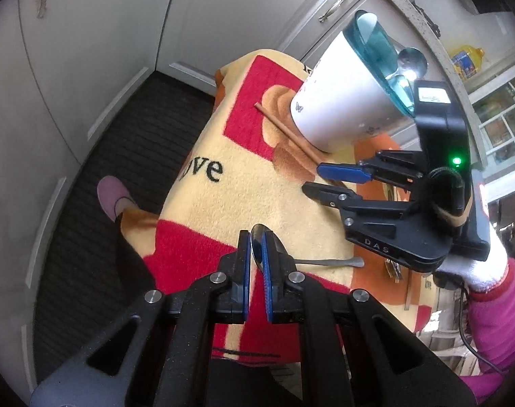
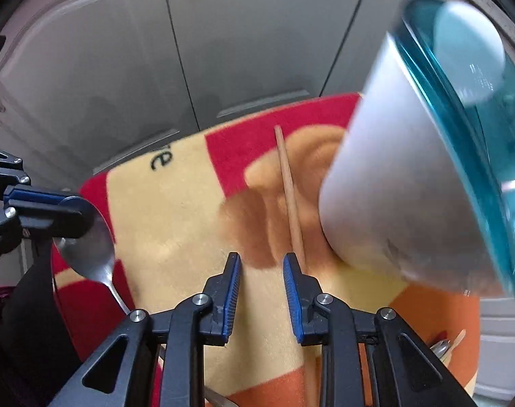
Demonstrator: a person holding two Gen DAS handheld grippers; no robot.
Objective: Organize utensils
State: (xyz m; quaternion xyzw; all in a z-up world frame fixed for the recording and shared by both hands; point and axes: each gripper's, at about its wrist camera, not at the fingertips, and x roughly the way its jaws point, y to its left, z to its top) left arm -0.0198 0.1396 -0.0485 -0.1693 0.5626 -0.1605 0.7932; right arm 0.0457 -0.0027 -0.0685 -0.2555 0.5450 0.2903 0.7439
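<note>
My left gripper is shut on the bowl of a metal spoon, whose handle points right over the blanket; it also shows in the right wrist view. A white holder cup with a blue rim stands on the blanket, a spoon in it. A wooden chopstick lies beside the cup's base. My right gripper is open and empty, its right finger next to the chopstick, close to the cup. It also shows in the left wrist view.
A yellow, red and orange blanket covers the table. More utensils lie at its right end, partly hidden. Grey cabinet doors and a dark floor mat lie beyond the table edge. An oil bottle stands on the counter.
</note>
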